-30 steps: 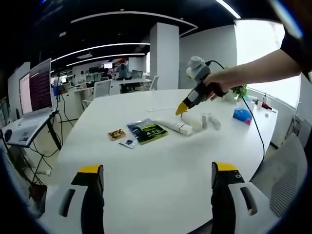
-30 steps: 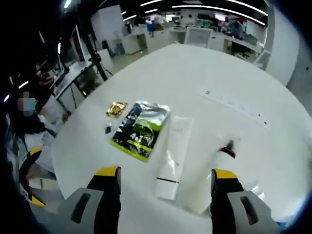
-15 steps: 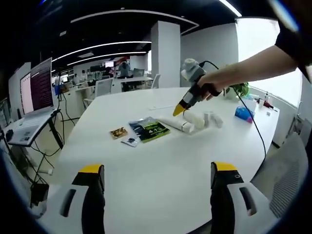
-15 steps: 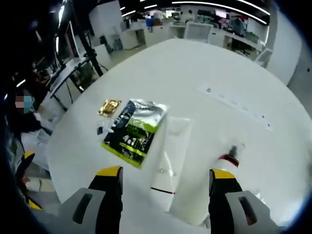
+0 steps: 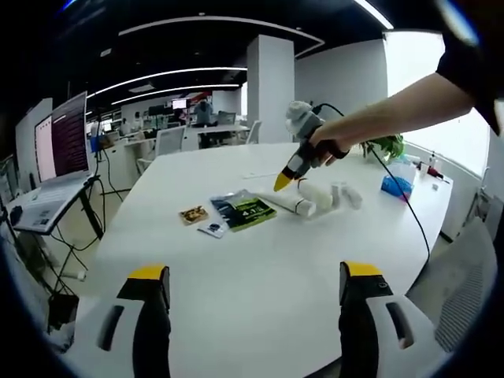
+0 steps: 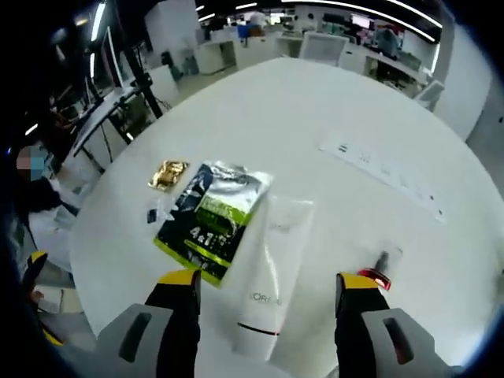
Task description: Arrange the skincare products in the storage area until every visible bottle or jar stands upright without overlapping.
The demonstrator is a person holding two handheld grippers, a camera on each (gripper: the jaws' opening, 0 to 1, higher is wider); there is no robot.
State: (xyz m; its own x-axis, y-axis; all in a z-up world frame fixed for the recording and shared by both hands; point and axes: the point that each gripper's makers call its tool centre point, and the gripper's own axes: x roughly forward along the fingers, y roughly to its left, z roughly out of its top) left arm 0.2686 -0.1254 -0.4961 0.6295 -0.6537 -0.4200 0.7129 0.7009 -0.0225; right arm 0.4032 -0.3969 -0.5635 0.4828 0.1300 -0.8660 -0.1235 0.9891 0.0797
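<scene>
The right tongs (image 6: 265, 293) are spread wide and hold nothing. They hang over the white worktop (image 6: 315, 110) with a white tube (image 6: 269, 282) lying flat between the two jaws, its cap end pointing toward them. In the left gripper view the same tongs show from the side, slanted down at the row of products.

To lift the tube cleanly, I would bring the jaws down on either side of its firm part near the cap, not the soft flattened tail, and close gently so it does not squash or slip. Then tip it up onto the cap, which is the only flat end it can stand on.

The dark green packet (image 6: 211, 220) lies just beside the tube, and I cannot tell whether they touch, so the left-hand jaw needs care there. A small bottle with a red band (image 6: 376, 272) lies on its side near the other jaw. A small gold sachet (image 6: 166, 174) sits further out.

The left tongs (image 5: 248, 295) wait open and empty, well apart from the products.
</scene>
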